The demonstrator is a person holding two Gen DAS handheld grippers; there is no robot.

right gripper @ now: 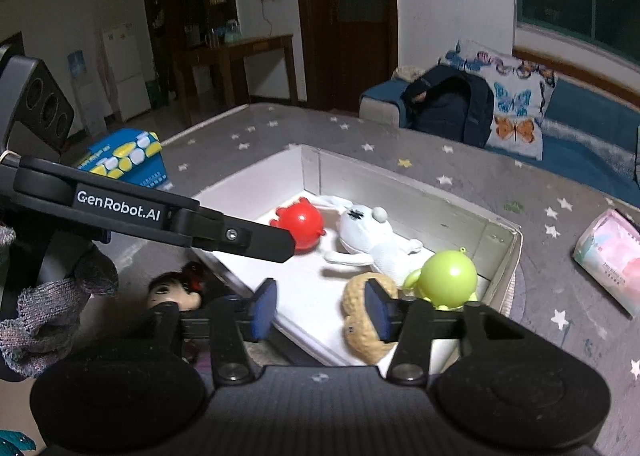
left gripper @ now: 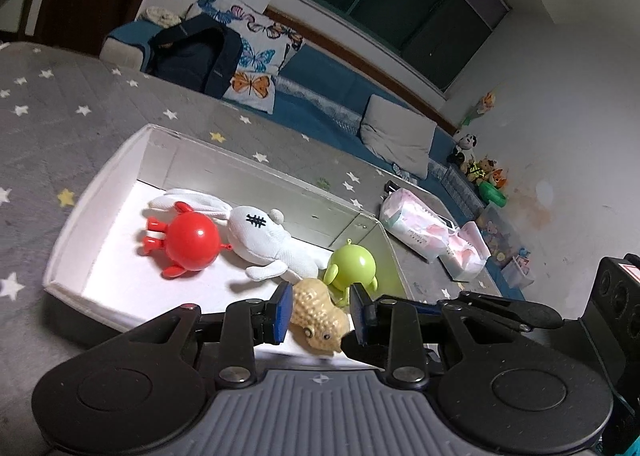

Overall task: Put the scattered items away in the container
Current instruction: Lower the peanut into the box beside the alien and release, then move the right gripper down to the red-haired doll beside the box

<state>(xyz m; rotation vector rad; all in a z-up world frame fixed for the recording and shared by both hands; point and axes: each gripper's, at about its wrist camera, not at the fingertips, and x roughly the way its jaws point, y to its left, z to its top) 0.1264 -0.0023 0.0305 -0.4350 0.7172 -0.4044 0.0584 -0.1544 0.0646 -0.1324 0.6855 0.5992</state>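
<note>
Straddling the tan peanut toy point(left gripper: 318, 314) at lower centre, the left tongs point(left gripper: 320, 312) stand open, apparently releasing it into the white box point(left gripper: 80, 215); the right tongs point(right gripper: 318, 310) gape empty above that box, a doll point(right gripper: 174, 292) outside lower left.

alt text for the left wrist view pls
The left hand-held gripper hangs open around a tan peanut toy over the white box. A red crab, white plush and green toy lie inside.

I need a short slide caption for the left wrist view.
Left gripper open around peanut toy inside white box.
</note>
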